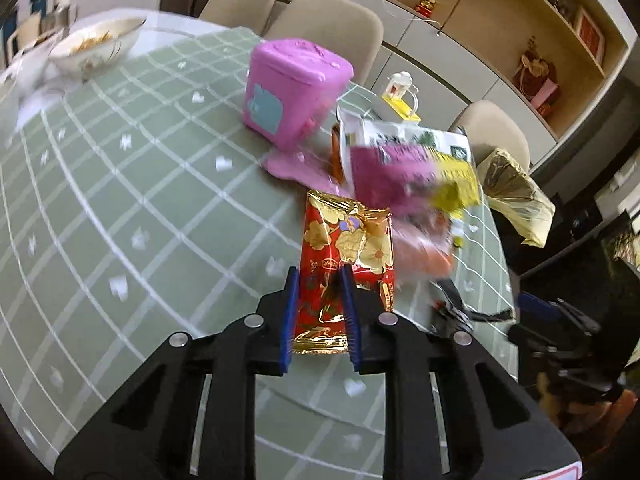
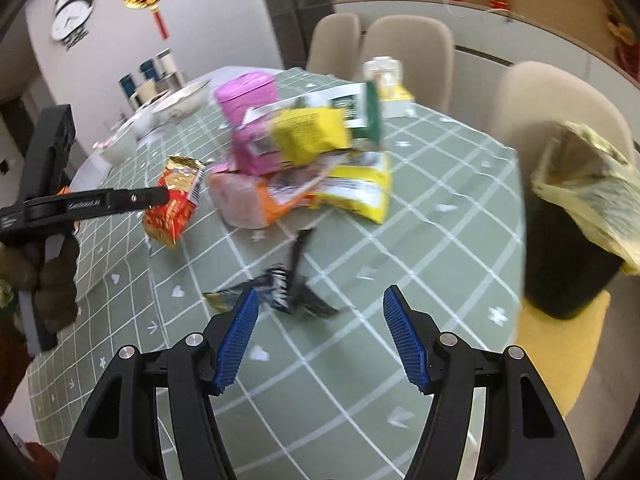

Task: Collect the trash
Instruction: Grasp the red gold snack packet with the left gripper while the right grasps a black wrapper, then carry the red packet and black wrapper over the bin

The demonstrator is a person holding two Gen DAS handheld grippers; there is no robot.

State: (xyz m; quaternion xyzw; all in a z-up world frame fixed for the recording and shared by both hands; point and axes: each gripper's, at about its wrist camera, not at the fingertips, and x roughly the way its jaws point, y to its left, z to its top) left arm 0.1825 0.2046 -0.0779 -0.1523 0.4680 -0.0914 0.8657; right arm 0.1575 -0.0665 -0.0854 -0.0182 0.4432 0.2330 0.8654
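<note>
The red and gold snack wrapper [image 1: 344,256] sits between the blue pads of the left gripper [image 1: 320,276], which is clamped on its near end; in the right wrist view the wrapper [image 2: 174,200] hangs lifted off the table [image 2: 420,216], pinched by the left gripper [image 2: 160,196]. No earlier picture is at hand to compare. Just beyond it lies a blurred heap of wrappers [image 1: 412,168], pink, yellow, green and orange, piled on the green checked cloth. Behind the heap stands a pink lidded box [image 1: 292,92], with a pink flat piece on the cloth at its foot. The right gripper [image 2: 320,300] hovers with its jaws wide apart above a dark crumpled wrapper [image 2: 280,284], which lies on the cloth in front of its pads; nothing is between them. Off the table's right edge stands a dark bin [image 2: 568,240] lined with a yellowish bag, on a yellow seat. A white bowl [image 1: 100,44] rests at the far left of the table, and beige chairs [image 1: 332,28] ring the far side.
</note>
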